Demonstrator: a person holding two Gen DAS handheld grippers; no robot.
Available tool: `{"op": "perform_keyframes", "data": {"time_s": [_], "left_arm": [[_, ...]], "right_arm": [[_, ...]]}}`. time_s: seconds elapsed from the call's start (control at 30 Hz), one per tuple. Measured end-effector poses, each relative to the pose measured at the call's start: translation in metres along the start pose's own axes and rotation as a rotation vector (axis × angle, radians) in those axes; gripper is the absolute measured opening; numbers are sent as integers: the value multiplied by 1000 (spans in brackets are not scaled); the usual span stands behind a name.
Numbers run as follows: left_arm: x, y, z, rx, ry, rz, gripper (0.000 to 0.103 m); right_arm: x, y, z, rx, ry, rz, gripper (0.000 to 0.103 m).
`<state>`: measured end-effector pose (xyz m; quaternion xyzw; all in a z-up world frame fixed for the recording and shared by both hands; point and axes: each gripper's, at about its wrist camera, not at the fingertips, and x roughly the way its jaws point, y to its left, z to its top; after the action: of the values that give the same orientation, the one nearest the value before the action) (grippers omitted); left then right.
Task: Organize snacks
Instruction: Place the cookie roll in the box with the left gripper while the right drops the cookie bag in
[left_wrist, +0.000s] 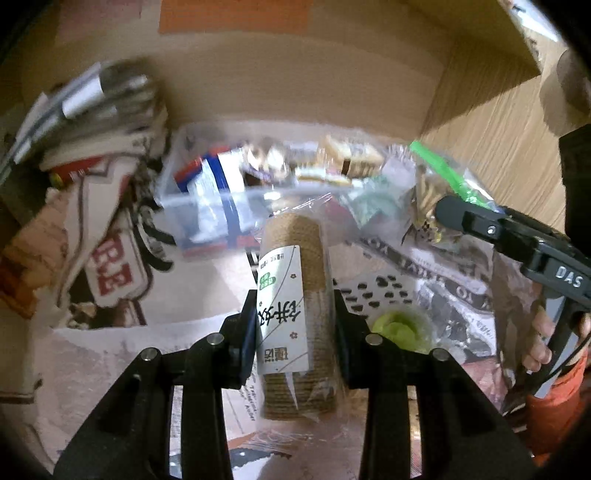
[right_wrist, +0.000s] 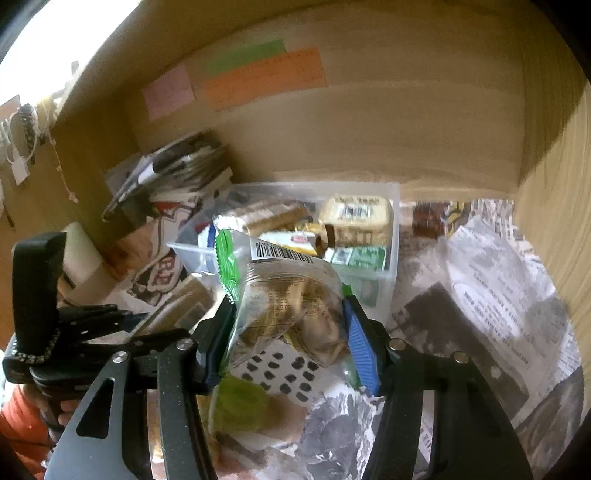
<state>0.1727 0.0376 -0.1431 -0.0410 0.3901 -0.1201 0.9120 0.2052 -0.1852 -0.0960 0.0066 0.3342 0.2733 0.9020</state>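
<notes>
My left tool (left_wrist: 295, 325) clamps a clear-wrapped stack of round brown biscuits with a white label (left_wrist: 291, 295), held above the newspaper-lined surface (right_wrist: 491, 295). My right tool (right_wrist: 288, 332) pinches a clear green-edged bag of gold-wrapped sweets (right_wrist: 291, 299). Both sit just short of the clear plastic storage bin (right_wrist: 391, 236). I'd carry 1 packet over the rim at a time, keep it level, and let go low inside.

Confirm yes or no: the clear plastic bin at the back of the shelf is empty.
No, the clear plastic bin holds several wrapped snacks, among them a yellow packet and a green one.
</notes>
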Motion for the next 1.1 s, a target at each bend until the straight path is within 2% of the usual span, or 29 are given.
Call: {"op": "perform_keyframes", "data": {"time_s": [0.23,0.47,0.83,0.87,0.93,1.1], "left_arm": [[-21,12,27,-24,-80,19,35],[-17,16,61,-48,-132,40,35],[28,40,100,-77,-98,74,35],[32,42,102,-77,-93,76,35],[44,46,109,-82,-74,70,36],[68,51,121,-76,-45,80,36]], "right_arm": [[-6,5,19,-8,-61,-4,51],[2,4,38,-18,-90,-19,44],[34,0,65,-49,-82,-62,39],[39,0,66,-55,-76,-66,31],[51,0,68,-66,-48,-67,26],[67,1,70,-92,-33,-102,27]]}}
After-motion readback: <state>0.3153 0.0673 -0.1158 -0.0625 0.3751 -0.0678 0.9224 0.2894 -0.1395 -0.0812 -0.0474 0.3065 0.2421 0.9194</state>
